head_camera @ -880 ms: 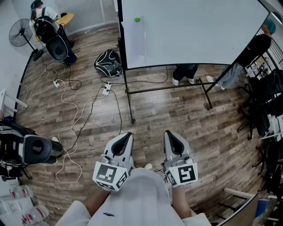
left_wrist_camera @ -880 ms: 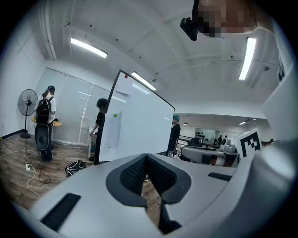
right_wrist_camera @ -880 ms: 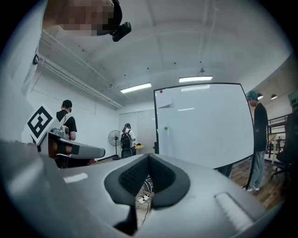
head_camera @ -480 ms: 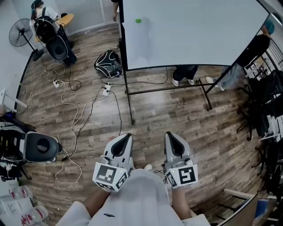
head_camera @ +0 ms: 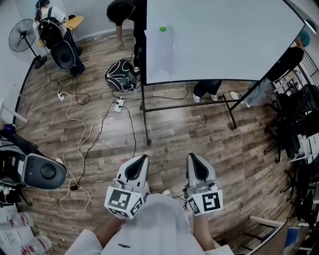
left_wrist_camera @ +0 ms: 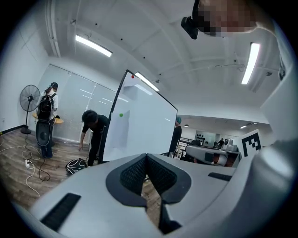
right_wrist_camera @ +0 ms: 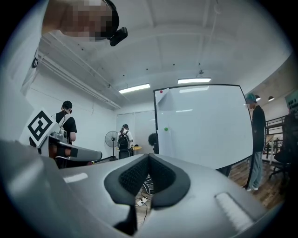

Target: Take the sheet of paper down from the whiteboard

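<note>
A white sheet of paper (head_camera: pixel 161 52) hangs at the left end of the whiteboard (head_camera: pixel 224 35), pinned near its top by a green magnet (head_camera: pixel 162 29). The sheet also shows in the left gripper view (left_wrist_camera: pixel 118 132), and the magnet in the right gripper view (right_wrist_camera: pixel 165 129). My left gripper (head_camera: pixel 139 164) and right gripper (head_camera: pixel 195 162) are held side by side near my body, well short of the board. Both are shut with nothing between the jaws, pointing toward the board.
The whiteboard stands on a black metal frame (head_camera: pixel 187 102) over a wood floor. Cables and a power strip (head_camera: pixel 118 103) trail on the floor at left. A person (head_camera: pixel 127 15) bends by a black bag (head_camera: pixel 119 75) beside the board's left edge. A fan (head_camera: pixel 22 37) stands at far left, dark chairs (head_camera: pixel 299 124) at right.
The view has shifted toward the board, which now sits lower and nearer in the head view. A person has come into sight bending at the board's left edge. Both grippers stay shut.
</note>
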`<state>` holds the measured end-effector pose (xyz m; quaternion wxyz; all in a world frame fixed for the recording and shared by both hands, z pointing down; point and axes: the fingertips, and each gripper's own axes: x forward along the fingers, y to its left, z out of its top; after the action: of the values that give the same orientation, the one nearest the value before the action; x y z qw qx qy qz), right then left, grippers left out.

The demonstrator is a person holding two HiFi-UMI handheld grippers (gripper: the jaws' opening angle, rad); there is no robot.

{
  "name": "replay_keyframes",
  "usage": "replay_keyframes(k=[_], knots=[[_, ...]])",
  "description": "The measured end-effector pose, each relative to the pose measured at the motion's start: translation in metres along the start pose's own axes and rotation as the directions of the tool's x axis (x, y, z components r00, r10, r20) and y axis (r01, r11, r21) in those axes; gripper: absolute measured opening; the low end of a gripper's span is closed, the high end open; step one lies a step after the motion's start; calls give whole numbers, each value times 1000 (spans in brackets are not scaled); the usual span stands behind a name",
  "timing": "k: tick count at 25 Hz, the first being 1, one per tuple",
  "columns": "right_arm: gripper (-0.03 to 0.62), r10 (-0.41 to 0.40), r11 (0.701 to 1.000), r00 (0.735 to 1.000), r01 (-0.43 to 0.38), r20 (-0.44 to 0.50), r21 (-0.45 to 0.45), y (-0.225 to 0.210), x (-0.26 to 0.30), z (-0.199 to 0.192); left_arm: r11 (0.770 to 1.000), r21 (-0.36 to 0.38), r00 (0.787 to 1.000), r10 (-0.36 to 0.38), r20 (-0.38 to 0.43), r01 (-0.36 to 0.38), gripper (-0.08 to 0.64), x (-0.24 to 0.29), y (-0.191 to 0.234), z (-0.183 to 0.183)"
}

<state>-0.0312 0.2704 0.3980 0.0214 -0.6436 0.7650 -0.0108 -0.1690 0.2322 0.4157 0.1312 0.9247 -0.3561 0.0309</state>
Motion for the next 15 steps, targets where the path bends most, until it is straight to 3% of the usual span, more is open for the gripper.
replay_keyframes(k=[8,15], knots=[[11,-52,999,999,52,5,2,6,27,-6,1000,-11,1000,-11,3,11,6,4,39,4],[11,-41,999,999,41,-4,-10,3,61,-9,1000,-23,1000,-7,-4,7,6,26,63,8]])
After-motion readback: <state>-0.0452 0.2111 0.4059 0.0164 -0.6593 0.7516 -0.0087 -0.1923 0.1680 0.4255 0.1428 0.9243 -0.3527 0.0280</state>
